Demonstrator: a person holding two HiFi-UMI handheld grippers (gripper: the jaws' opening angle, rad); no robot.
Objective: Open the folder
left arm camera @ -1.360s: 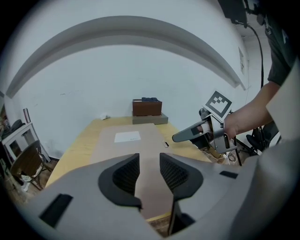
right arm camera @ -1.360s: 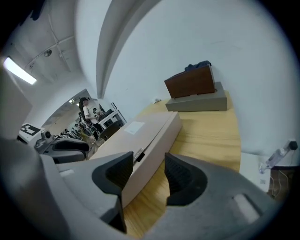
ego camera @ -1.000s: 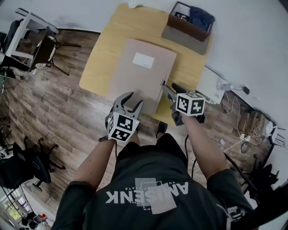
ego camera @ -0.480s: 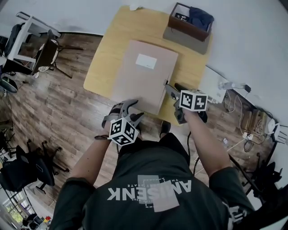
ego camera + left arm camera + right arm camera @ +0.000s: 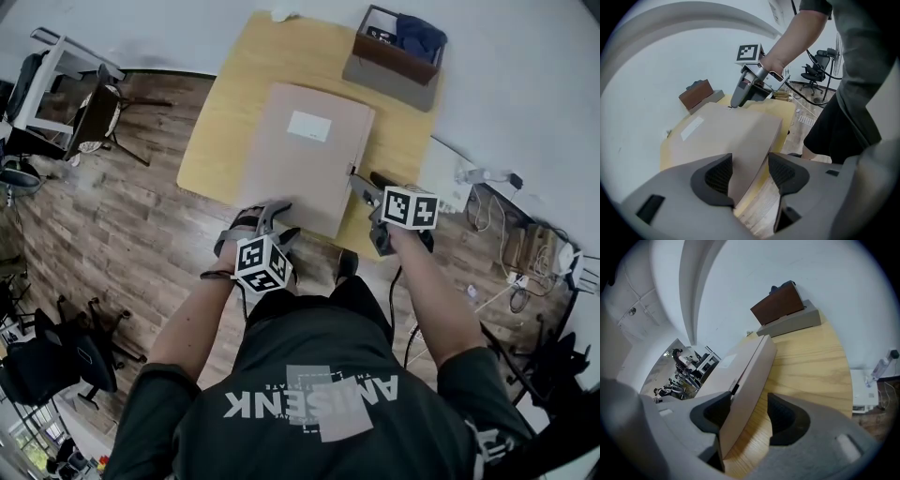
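Note:
A closed beige box folder (image 5: 305, 159) with a white label (image 5: 309, 126) lies flat on the yellow wooden table (image 5: 225, 122). My left gripper (image 5: 267, 220) hangs at the folder's near edge, pointing steeply down. In the left gripper view its jaws (image 5: 749, 171) stand open around the folder's (image 5: 726, 136) near corner, pads clear of it. My right gripper (image 5: 366, 192) is at the folder's right side. Its jaws (image 5: 749, 411) are opening, and the folder's side wall (image 5: 750, 376) runs between them, with the right pad apart from it.
A brown box (image 5: 398, 42) holding dark cloth sits on a grey tray (image 5: 384, 75) at the table's far right corner. Office chairs (image 5: 94, 108) stand on the wood floor to the left. A white unit with cables (image 5: 441, 178) is on the right.
My left gripper has rolled over and sunk a little toward the folder's near edge. The right gripper has stayed at the folder's right side.

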